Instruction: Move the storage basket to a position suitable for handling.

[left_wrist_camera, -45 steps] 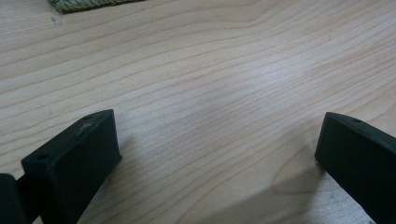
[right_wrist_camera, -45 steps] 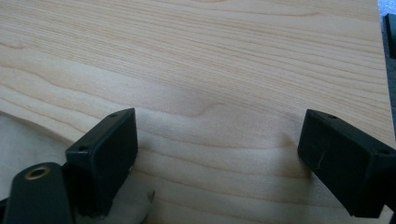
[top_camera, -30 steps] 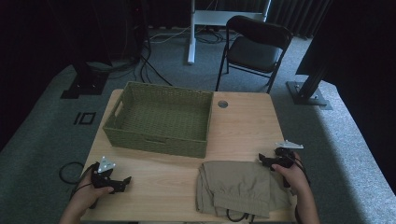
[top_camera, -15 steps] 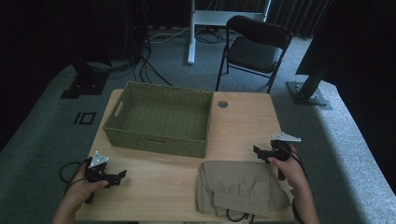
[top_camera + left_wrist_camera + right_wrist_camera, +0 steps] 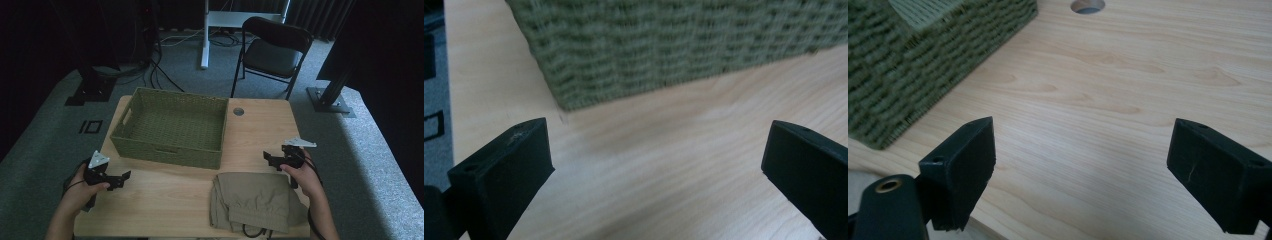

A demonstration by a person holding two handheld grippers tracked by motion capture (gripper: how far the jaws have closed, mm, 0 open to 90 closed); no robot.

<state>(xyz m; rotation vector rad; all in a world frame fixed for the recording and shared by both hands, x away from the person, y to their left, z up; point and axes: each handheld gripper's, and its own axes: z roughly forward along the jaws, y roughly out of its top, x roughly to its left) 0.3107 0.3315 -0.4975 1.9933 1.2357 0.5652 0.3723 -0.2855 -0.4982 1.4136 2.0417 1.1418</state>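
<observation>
Left gripper (image 5: 121,178): held in the person's left hand (image 5: 80,192) at the near left of the table (image 5: 260,130), jaws spread wide, nothing between them. In the left gripper view the gripper (image 5: 654,165) looks over bare wood toward the near left corner of the basket (image 5: 674,45), which stands just beyond the jaws, not touching them.

Right gripper (image 5: 267,158): held in the person's right hand (image 5: 302,177) at the right side of the table, jaws spread wide and empty, pointing left. In the right gripper view the gripper (image 5: 1080,155) hangs over bare wood; the basket's (image 5: 923,65) corner lies to the far left of that view, and the table's round hole (image 5: 1088,5) at the top edge.

Trousers (image 5: 255,200): khaki, folded in a loose pile, flat on the near right part of the table, just near and left of the right gripper. Whether the right hand touches the cloth cannot be told. Well apart from the left gripper.

Basket (image 5: 170,127): green woven, rectangular, open-topped, with slot handles; stands on the far left half of the table, just beyond the trousers and apart from them.

Hole (image 5: 238,111): in the tabletop, just right of the basket's far right corner.

Chair (image 5: 272,47): black, folding, on the carpet beyond the table's far edge.
</observation>
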